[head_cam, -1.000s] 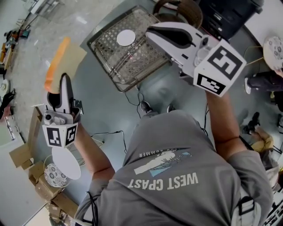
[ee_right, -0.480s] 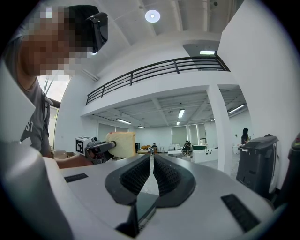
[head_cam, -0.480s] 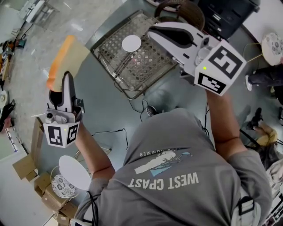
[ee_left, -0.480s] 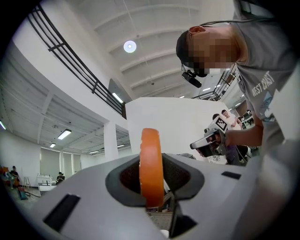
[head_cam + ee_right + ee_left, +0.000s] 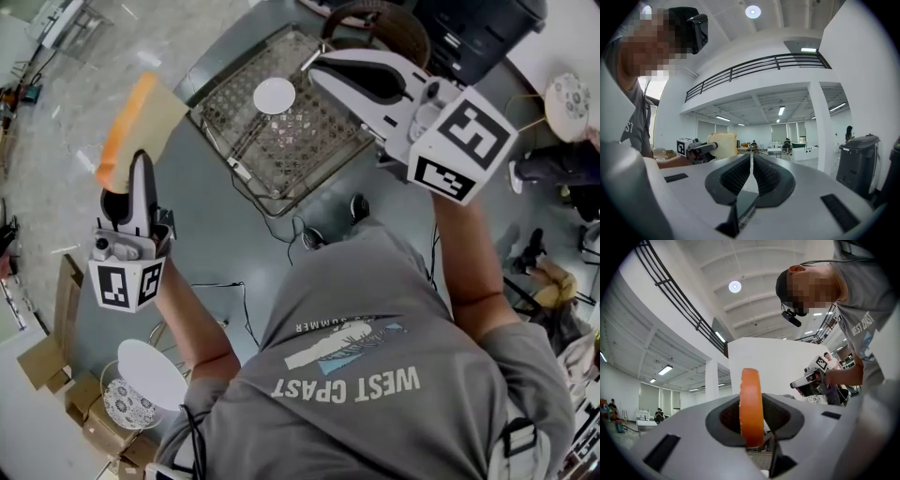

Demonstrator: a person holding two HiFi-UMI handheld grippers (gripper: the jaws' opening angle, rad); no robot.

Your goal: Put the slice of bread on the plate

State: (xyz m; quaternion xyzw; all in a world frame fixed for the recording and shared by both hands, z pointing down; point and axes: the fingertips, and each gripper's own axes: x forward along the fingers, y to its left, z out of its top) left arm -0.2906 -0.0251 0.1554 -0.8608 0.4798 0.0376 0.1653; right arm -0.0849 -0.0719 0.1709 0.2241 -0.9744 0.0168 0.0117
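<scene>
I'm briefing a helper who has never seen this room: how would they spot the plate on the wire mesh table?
Look at the wire mesh table in the upper middle of the head view. On it lies one small round plate, plain white. It alone rests on the mesh; the other white plate and the patterned plate sit low at the left.

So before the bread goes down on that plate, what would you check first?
1. Slice of bread clamped by the left gripper: ok.
2. Plate on the mesh tray bare: ok.
3. Bread above the plate: not ok, it is off to the tray's left in the head view.
4. Right gripper jaws together, empty: ok.
5. Right gripper out of the way: cannot tell; in the head view its tip shows beside the plate.
</scene>
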